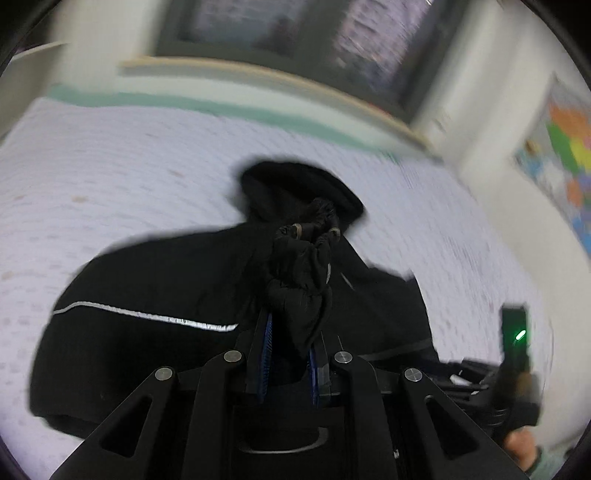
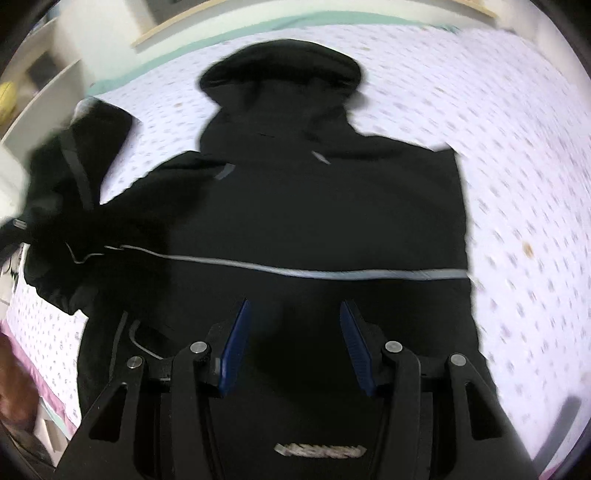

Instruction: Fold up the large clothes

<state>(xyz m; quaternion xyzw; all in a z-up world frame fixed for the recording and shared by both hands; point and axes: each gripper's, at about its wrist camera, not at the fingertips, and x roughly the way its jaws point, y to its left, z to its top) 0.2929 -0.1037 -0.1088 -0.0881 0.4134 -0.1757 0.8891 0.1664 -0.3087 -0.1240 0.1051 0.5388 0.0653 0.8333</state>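
A white bedsheet with small purple dots (image 1: 129, 177) filled the middle of the left wrist view, with a pale green mattress edge (image 1: 221, 107) along its top. Above that ran a light wooden ledge (image 1: 280, 79) under a dark-framed window (image 1: 295, 33). A multicoloured wall poster (image 1: 561, 155) hung at the right edge.
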